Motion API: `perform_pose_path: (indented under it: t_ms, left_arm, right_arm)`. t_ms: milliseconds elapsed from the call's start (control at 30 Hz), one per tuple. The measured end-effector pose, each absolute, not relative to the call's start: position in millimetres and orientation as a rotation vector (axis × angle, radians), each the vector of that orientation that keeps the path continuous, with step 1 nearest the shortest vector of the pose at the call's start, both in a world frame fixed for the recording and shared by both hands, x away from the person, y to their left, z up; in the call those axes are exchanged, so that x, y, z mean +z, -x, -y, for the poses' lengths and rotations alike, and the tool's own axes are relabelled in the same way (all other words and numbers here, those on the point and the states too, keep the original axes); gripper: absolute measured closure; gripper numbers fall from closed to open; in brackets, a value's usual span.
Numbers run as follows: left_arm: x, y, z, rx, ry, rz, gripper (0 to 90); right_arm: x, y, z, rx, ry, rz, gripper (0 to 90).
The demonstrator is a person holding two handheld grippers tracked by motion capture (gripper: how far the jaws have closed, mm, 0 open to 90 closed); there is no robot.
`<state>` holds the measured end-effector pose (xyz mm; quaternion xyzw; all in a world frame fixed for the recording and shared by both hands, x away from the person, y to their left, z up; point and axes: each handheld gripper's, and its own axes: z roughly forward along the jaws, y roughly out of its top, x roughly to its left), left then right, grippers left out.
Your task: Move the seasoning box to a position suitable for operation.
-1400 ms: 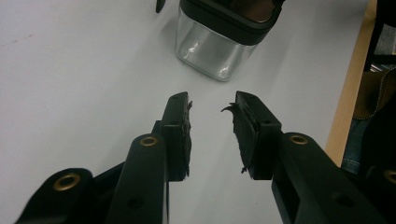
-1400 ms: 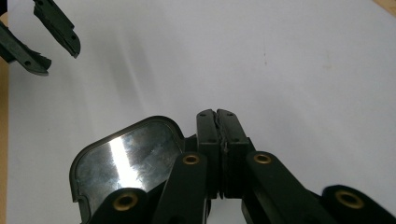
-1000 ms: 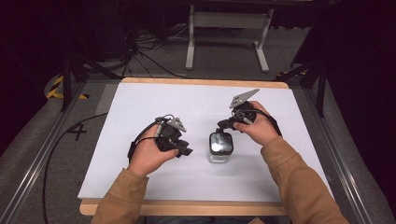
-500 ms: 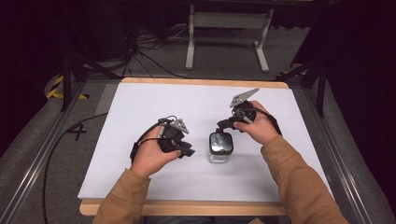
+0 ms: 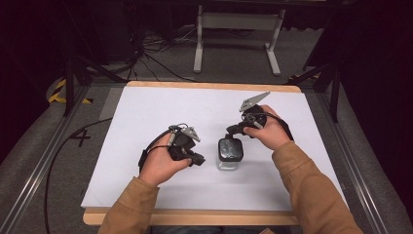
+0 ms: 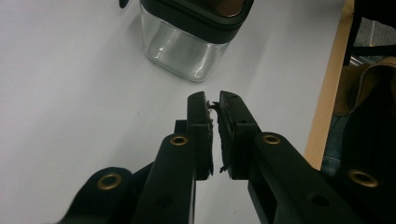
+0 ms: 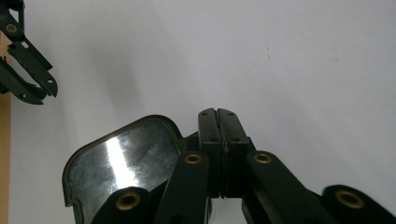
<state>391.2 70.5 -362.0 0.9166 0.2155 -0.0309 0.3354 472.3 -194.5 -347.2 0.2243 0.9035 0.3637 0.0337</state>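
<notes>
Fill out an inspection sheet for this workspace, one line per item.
Surface: white table top with a wooden edge, bare apart from the jar.
Job's things: one clear square jar with a dark lid, upright near the middle, standing between the two hands and held by neither.
Clutter: nothing seen on the table.
Grippers: left tongs nearly closed with a thin slit, empty, pointing at the jar; right tongs closed, empty, beside the jar's lid.
Cables: a black cable runs off the table's left side to the floor; more cables lie on the floor behind.
Surroundings: grey floor, a metal stand beyond the table, dark background.
</notes>
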Motion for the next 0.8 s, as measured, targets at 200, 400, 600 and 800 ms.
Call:
perform_pose_path:
  t_ms: [200, 400, 600, 800]
  left_arm:
    - [-363, -392, -68, -0.073, -2.402, -0.552, 86.3]
    - [-363, -392, -63, -0.062, -2.391, -0.535, 86.4]
    - [-363, -391, -58, -0.064, -2.379, -0.531, 87.3]
    - [-365, -390, -49, -0.059, -2.358, -0.501, 87.7]
  right_arm:
    - [-347, -473, 195, 1.123, -0.691, -2.777, 90.0]
    - [-348, -473, 195, 1.124, -0.695, -2.774, 90.0]
    - [-348, -473, 195, 1.122, -0.698, -2.768, 90.0]
    - [-349, -474, 195, 1.131, -0.703, -2.766, 90.0]
